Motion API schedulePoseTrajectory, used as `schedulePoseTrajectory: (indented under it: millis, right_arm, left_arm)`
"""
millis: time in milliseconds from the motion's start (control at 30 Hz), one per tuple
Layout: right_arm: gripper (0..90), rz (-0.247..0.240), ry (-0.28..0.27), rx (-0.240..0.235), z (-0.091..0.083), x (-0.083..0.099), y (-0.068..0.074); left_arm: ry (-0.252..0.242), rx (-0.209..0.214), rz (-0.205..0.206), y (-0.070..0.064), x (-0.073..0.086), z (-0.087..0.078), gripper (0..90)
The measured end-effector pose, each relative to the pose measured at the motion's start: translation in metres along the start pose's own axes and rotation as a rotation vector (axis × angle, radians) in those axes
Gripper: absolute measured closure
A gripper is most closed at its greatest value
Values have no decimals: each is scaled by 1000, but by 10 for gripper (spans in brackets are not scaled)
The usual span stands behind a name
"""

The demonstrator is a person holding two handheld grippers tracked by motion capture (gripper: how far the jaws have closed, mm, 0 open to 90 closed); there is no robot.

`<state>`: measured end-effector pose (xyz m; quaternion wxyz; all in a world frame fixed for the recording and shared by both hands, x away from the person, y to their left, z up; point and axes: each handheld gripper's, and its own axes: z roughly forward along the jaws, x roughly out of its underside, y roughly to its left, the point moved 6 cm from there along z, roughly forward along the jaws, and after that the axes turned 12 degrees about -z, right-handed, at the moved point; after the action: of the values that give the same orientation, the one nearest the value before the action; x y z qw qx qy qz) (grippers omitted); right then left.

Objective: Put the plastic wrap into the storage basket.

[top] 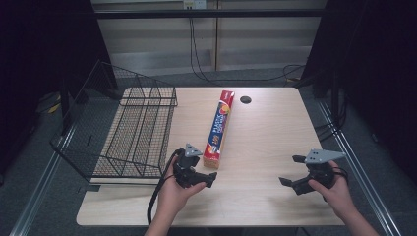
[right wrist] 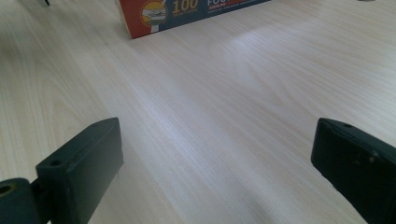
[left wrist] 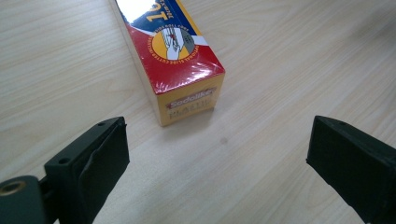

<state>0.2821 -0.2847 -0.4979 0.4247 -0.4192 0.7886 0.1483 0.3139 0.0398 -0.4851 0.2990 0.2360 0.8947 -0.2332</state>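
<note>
Box [left wrist: 173, 60] far end cropped, jaws spread.

A black wire basket [top: 133, 128] sits on the left part of the light wooden desk [top: 265, 147], its far wall upright and its left side hanging past the desk's edge. A round dark hole [top: 245, 100] lies near the desk's far edge. Cables [top: 196, 54] hang behind.

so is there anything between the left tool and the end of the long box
Nothing. In the left gripper view only bare wooden tabletop separates the open left tool from the near end of the long box; the high view agrees.
</note>
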Motion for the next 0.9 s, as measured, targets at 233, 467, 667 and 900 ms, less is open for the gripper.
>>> schedulePoseTrajectory:
  millis: [233, 467, 667, 900]
  right_arm:
    - [20, -3, 6, 5, 0, 4, -1]
    - [20, 13, -1, 19, -4, 8, -4]
    - [22, 12, 4, 13, -4, 10, -1]
    - [20, 16, -2, 14, -6, 9, 1]
  left_arm:
    - [25, -8, -1, -2, -1, 2, 54]
    - [19, -19, -7, -1, -10, 0, 54]
    - [5, -18, -3, -3, -27, 1, 53]
    - [35, -16, -21, -6, -51, 16, 53]
